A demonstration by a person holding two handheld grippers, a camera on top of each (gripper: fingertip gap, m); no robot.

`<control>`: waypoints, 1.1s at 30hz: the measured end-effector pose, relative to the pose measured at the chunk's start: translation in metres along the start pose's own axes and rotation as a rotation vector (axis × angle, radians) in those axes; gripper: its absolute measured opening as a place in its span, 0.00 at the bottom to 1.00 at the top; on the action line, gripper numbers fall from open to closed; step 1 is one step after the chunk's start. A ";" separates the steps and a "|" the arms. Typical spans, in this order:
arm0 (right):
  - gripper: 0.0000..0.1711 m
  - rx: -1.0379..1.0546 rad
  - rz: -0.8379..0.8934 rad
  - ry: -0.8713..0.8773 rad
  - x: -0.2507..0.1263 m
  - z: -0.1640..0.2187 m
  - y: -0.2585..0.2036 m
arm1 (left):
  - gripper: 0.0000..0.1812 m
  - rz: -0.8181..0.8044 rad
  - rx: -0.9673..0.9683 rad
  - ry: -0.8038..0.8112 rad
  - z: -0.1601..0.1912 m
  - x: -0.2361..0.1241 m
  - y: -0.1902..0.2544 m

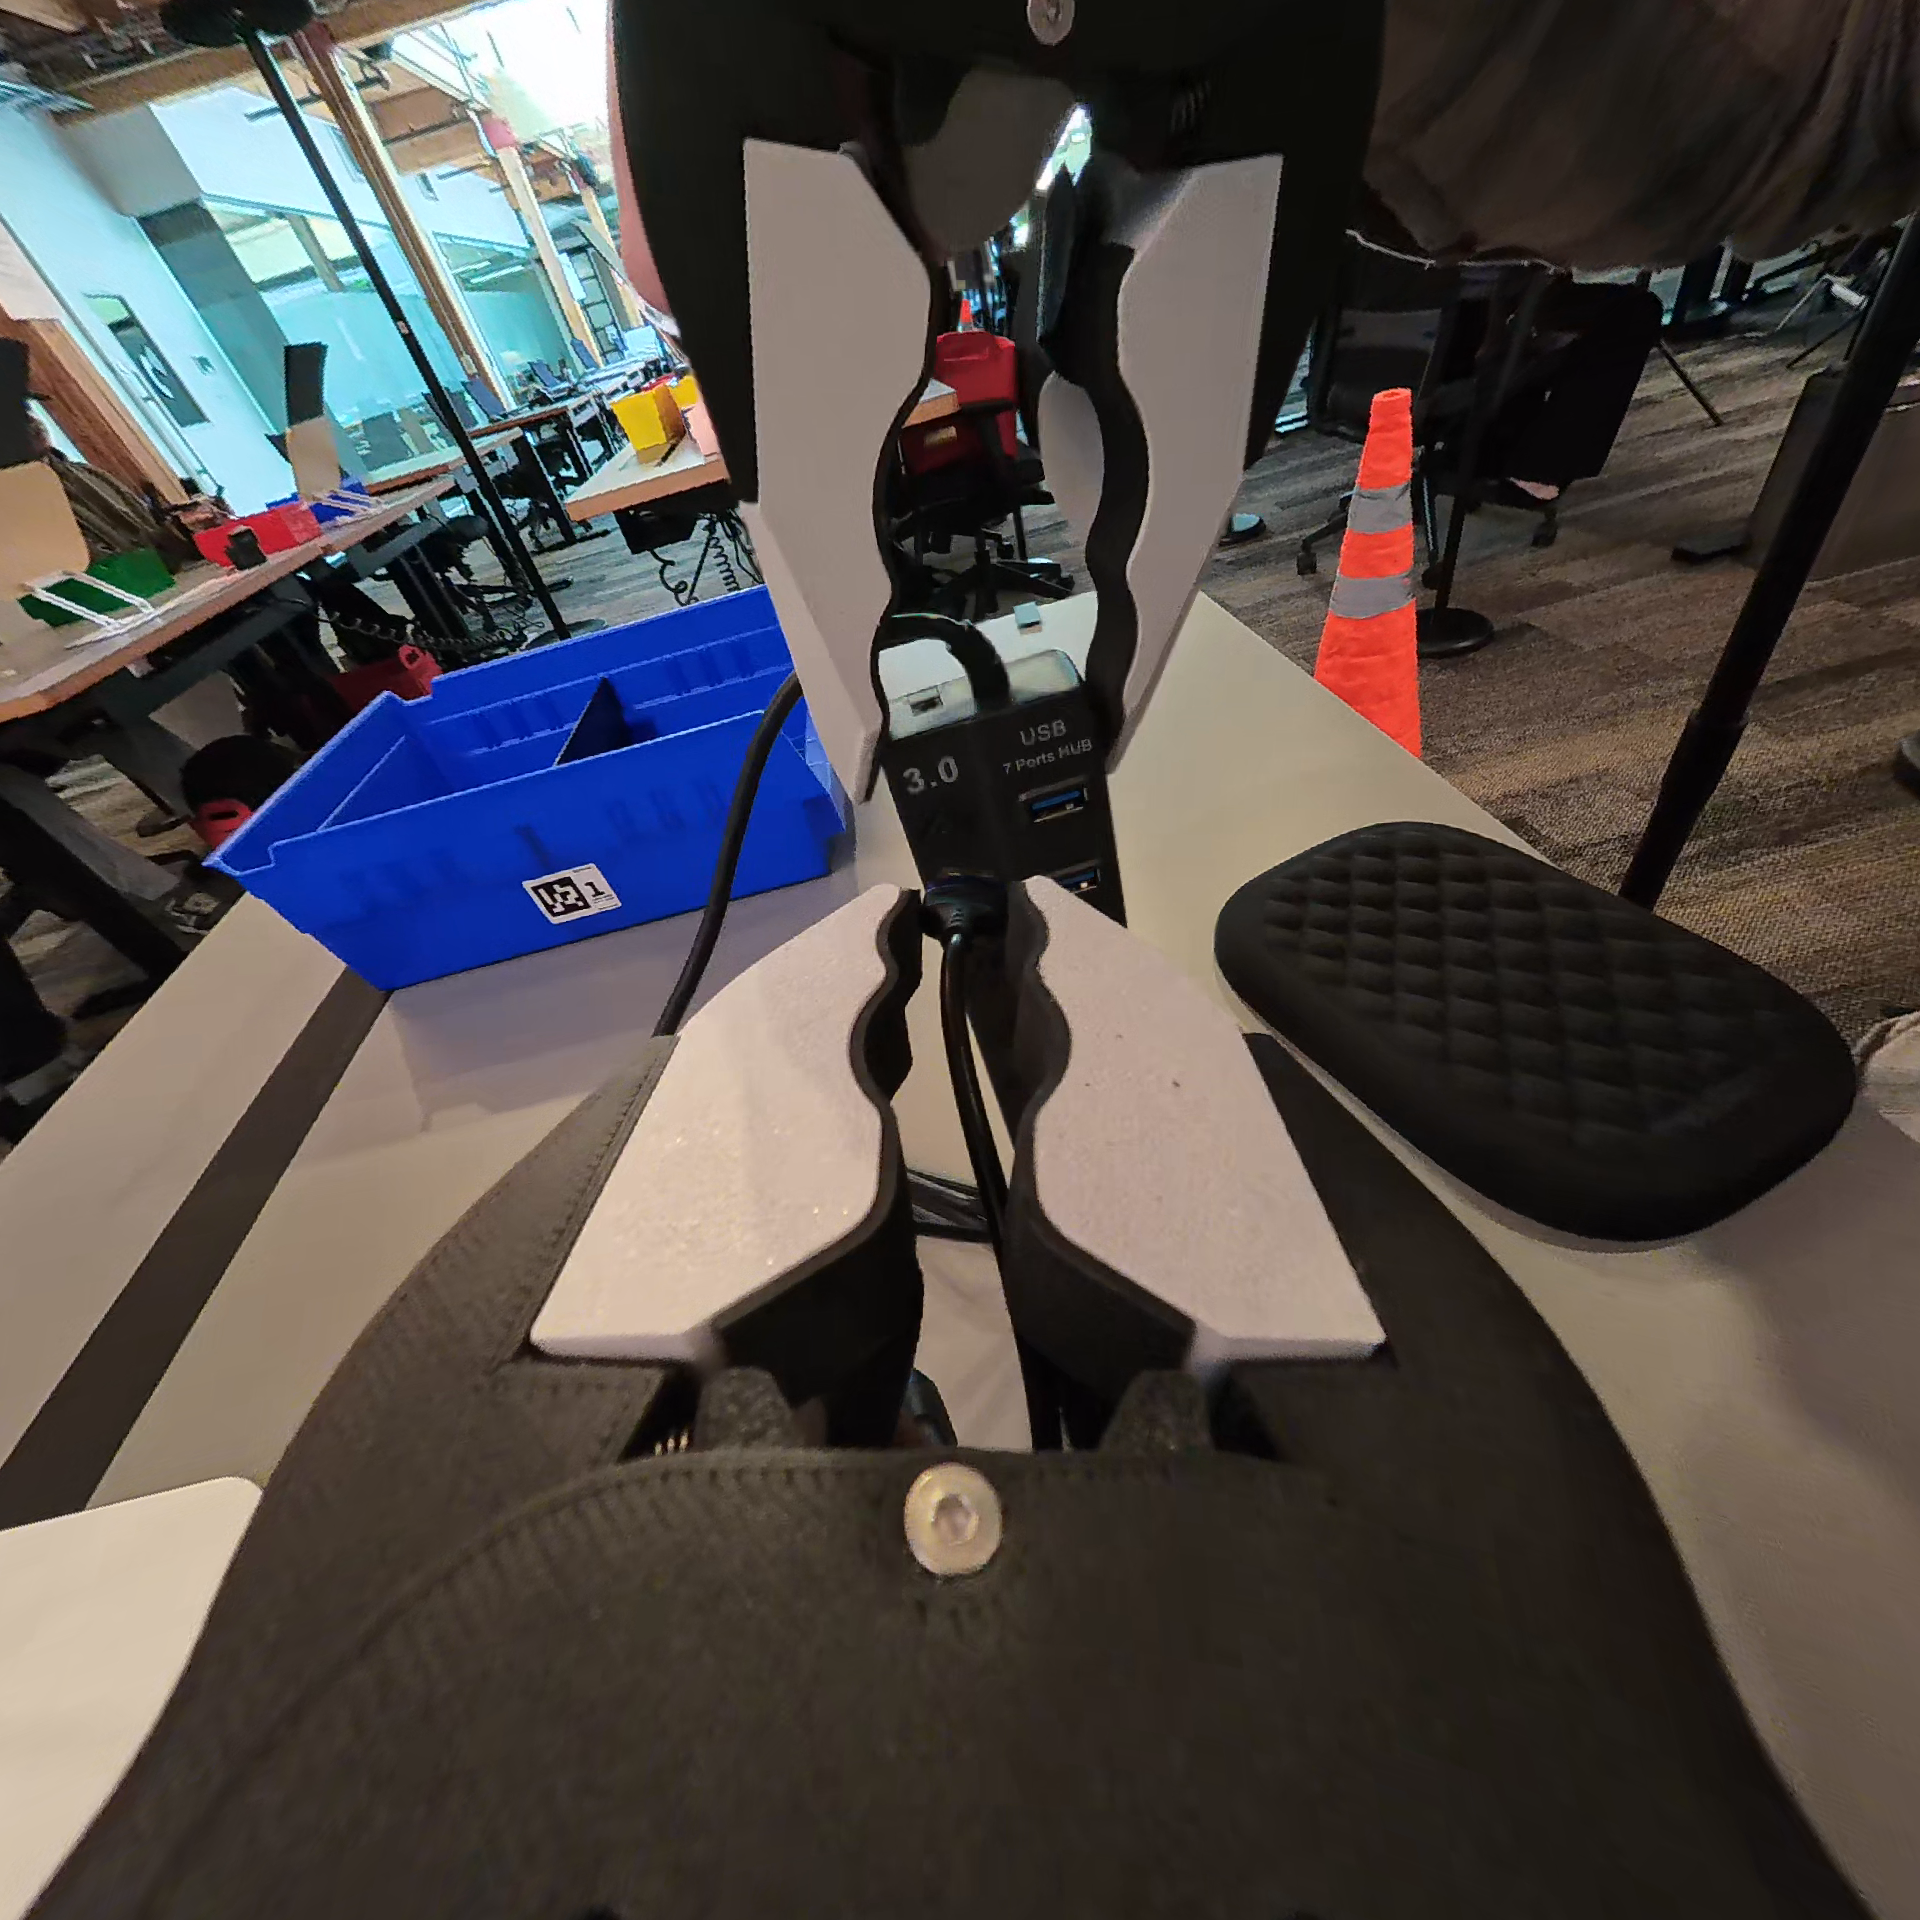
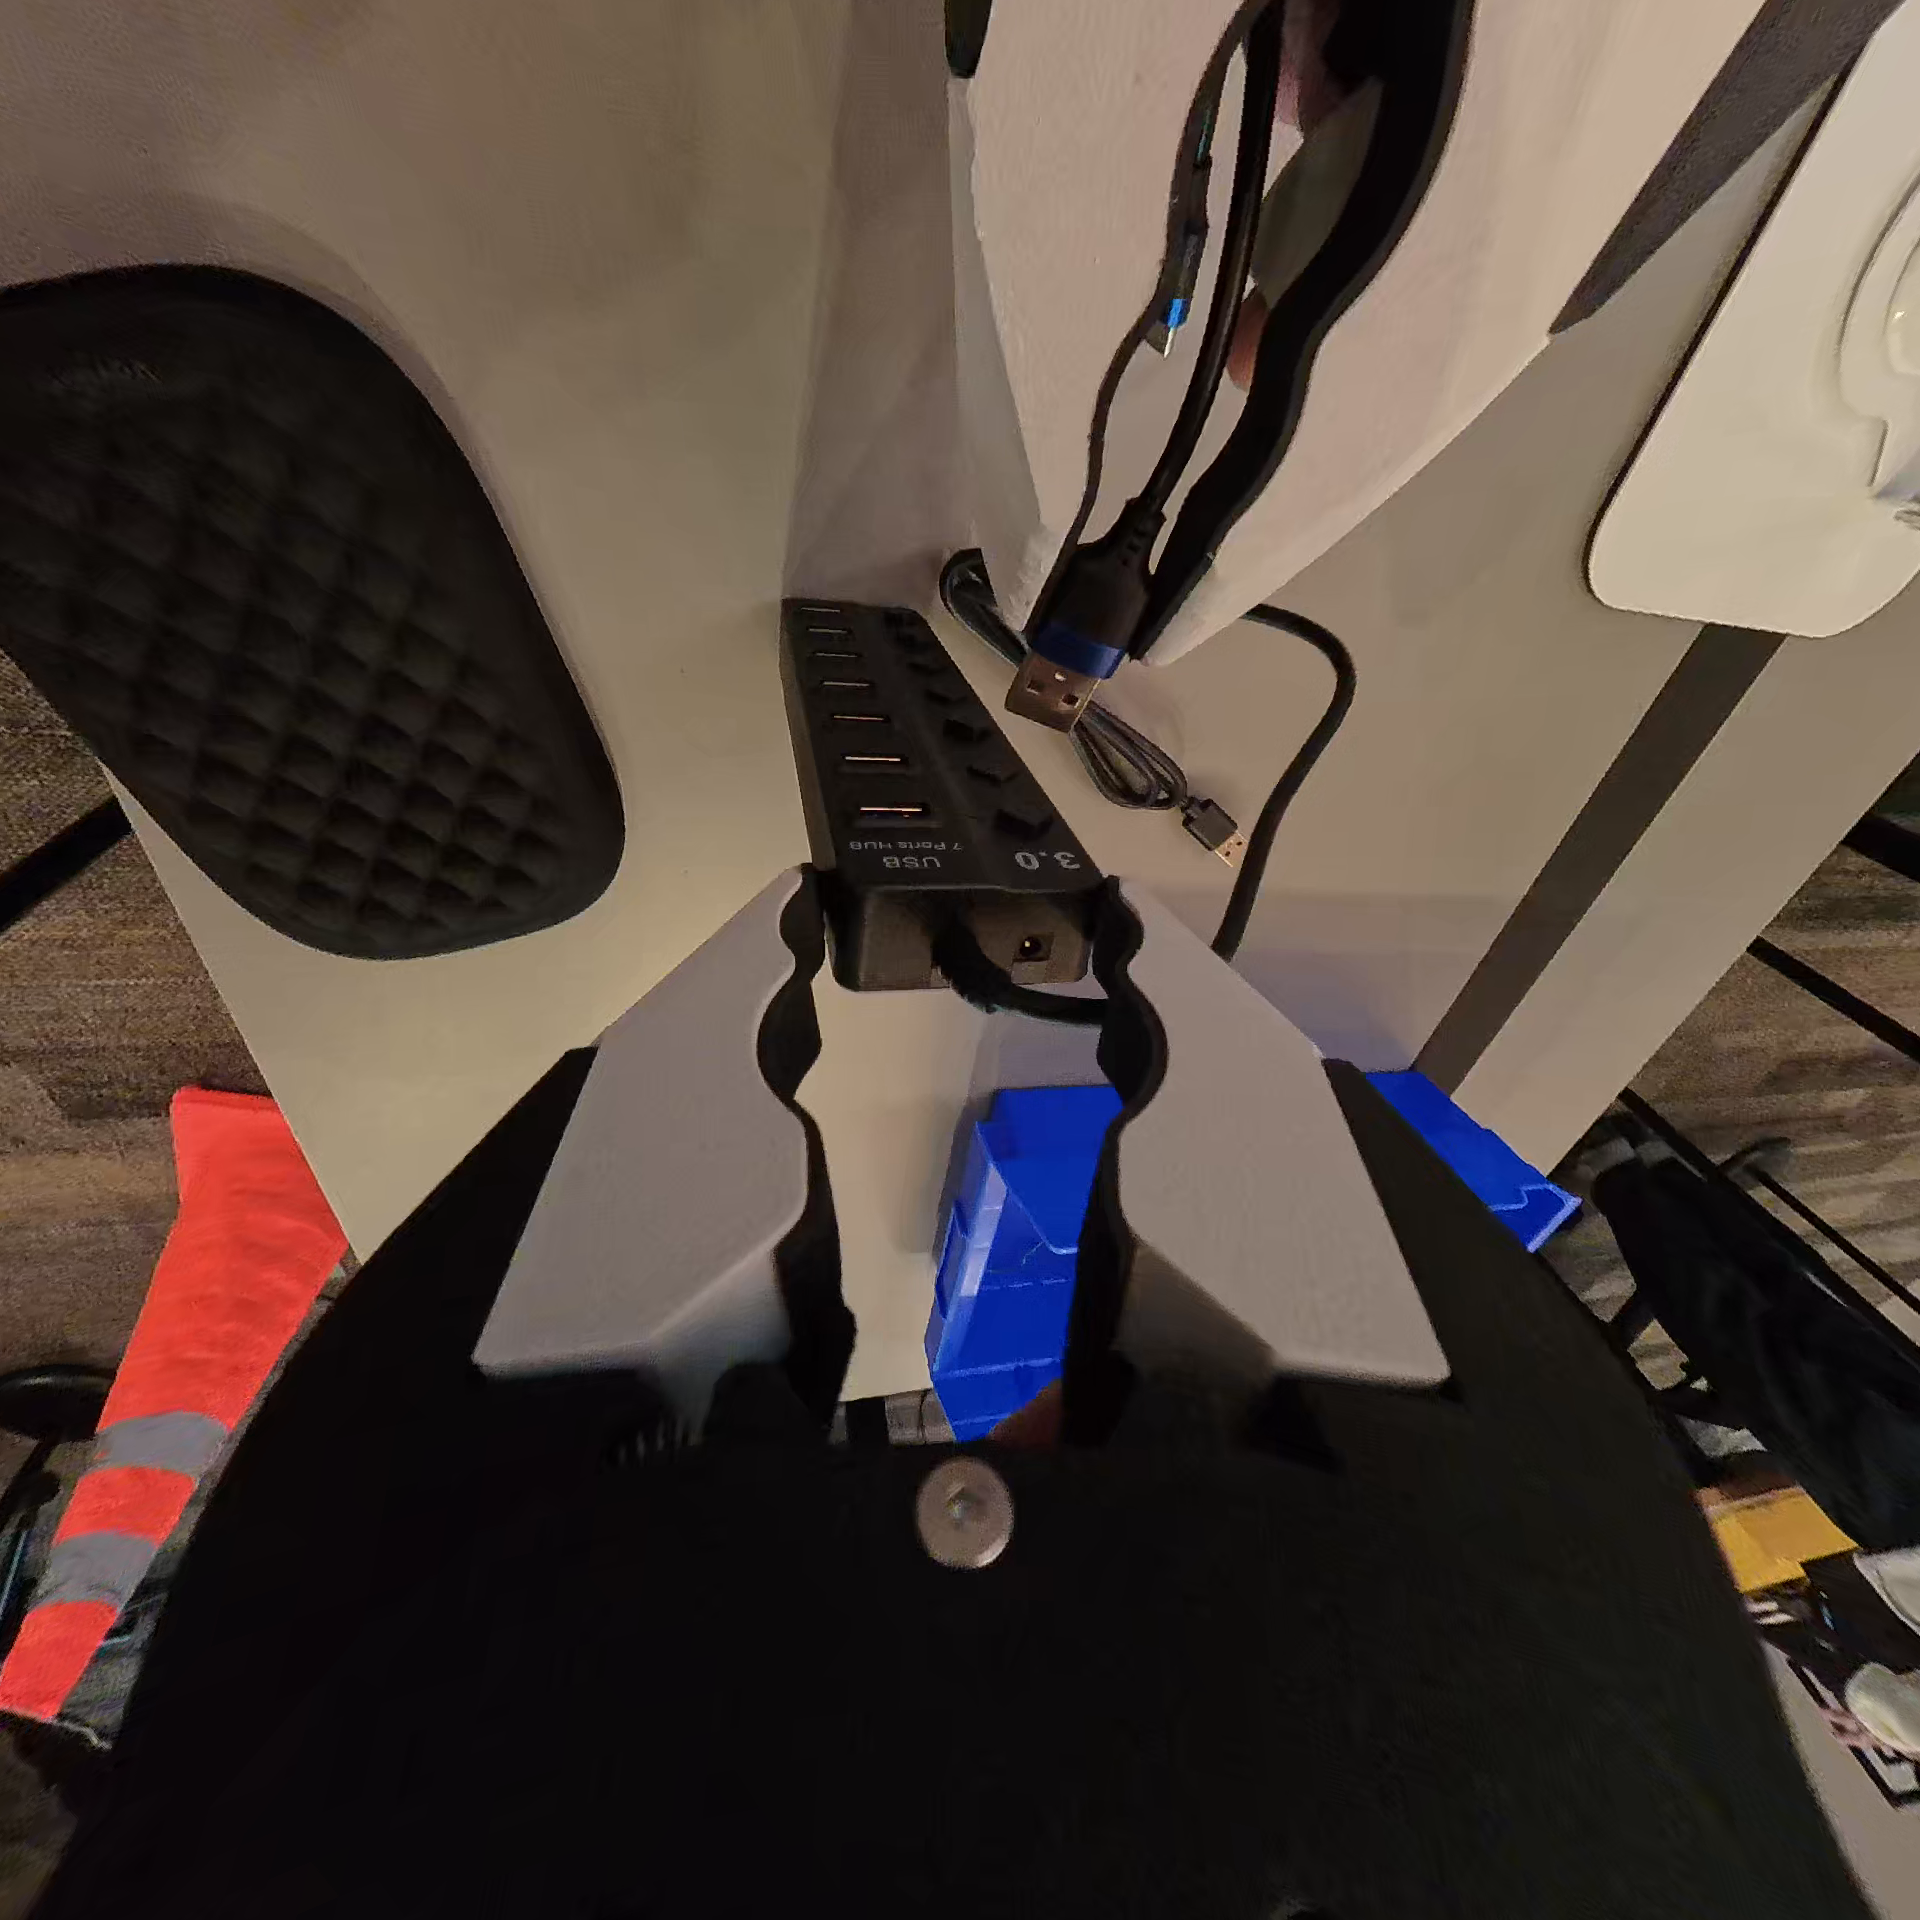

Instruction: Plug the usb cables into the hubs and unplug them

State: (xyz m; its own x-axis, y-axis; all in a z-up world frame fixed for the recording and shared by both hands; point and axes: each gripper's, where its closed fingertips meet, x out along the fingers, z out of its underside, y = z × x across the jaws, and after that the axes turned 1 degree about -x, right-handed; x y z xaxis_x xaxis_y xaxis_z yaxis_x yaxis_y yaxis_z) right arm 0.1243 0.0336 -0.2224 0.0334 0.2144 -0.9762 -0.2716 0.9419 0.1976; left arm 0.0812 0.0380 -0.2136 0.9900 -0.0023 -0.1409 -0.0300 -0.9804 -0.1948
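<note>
Right up close to my left camera I see my left gripper [image 1: 961,925], and its two white fingers [image 1: 748,1122] are pinching a black USB cable [image 1: 971,1081] just behind its plug. The plug [image 2: 1070,665] has a blue band and a shiny metal end, and in my right camera it hangs in the air just above the hub, not touching it. A little farther on is the black USB hub [image 1: 997,790], a long bar with a row of ports and a row of buttons, lying flat on the white table [image 1: 260,1143]. My right gripper [image 2: 961,914] comes at it from the far side, and its fingers [image 2: 675,1143] squeeze the end of the hub where the hub's own black cord [image 2: 1288,790] comes out. A second thin cable [image 2: 1153,779] lies loose on the table next to the hub. A black padded wrist rest [image 1: 1527,1029] sits on the table beside the hub. On the other side there is a blue plastic bin [image 1: 520,810] with dividers inside and a small sticker on its front. Past the table edge an orange traffic cone [image 1: 1371,571] stands on the carpet. Far away I see desks, chairs and more bins.
</note>
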 end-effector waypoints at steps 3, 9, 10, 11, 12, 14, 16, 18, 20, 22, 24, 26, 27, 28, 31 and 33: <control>0.30 0.003 0.005 0.025 0.000 -0.004 -0.001 | 0.09 0.006 -0.002 0.000 0.001 0.001 0.001; 0.30 0.028 0.021 0.037 0.001 -0.004 -0.001 | 0.09 0.010 -0.001 -0.001 0.002 0.003 0.003; 0.30 0.032 0.025 0.039 0.002 -0.004 -0.001 | 0.09 0.011 -0.002 -0.001 0.002 0.003 0.003; 0.31 0.037 0.026 0.044 0.003 -0.005 -0.001 | 0.09 0.011 -0.004 0.002 0.001 0.003 0.003; 0.31 0.040 0.028 0.048 0.003 -0.005 -0.001 | 0.09 0.011 -0.004 0.002 0.001 0.003 0.003; 0.31 0.044 0.030 0.043 0.003 -0.004 -0.001 | 0.09 0.011 -0.004 0.001 0.002 0.003 0.003; 0.31 0.057 0.029 0.056 0.003 -0.005 -0.001 | 0.09 0.012 -0.004 0.002 0.002 0.003 0.003; 0.30 0.053 0.028 0.059 0.003 -0.004 -0.001 | 0.09 0.018 -0.004 0.001 0.002 0.003 0.003; 0.31 0.054 0.030 0.064 0.003 -0.005 -0.001 | 0.09 0.013 -0.004 -0.003 0.003 0.003 0.002; 0.31 0.045 0.033 0.060 0.003 -0.005 -0.001 | 0.09 0.014 -0.007 -0.002 0.004 0.003 0.002; 0.31 0.040 0.036 0.059 0.003 -0.006 -0.001 | 0.09 0.014 -0.006 -0.003 0.004 0.003 0.002; 0.31 0.039 0.040 0.053 0.003 -0.005 0.000 | 0.09 0.015 -0.005 -0.003 0.004 0.003 0.002; 0.32 0.036 0.042 0.053 0.003 -0.006 0.000 | 0.09 0.015 -0.005 -0.003 0.004 0.003 0.002; 0.32 0.035 0.044 0.052 0.003 -0.005 0.000 | 0.09 0.016 -0.003 -0.005 0.004 0.003 0.002; 0.31 0.031 0.046 0.052 0.004 -0.006 0.000 | 0.09 0.019 -0.004 -0.004 0.004 0.004 0.003; 0.31 0.033 0.046 0.047 0.004 -0.005 0.000 | 0.09 0.020 -0.003 -0.005 0.005 0.004 0.003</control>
State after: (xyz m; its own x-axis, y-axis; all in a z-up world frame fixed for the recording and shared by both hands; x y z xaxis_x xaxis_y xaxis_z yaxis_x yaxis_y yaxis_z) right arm 0.1199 0.0336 -0.2263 -0.0236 0.2465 -0.9689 -0.2404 0.9393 0.2448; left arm 0.0846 0.0359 -0.2193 0.9885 -0.0210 -0.1499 -0.0495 -0.9806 -0.1894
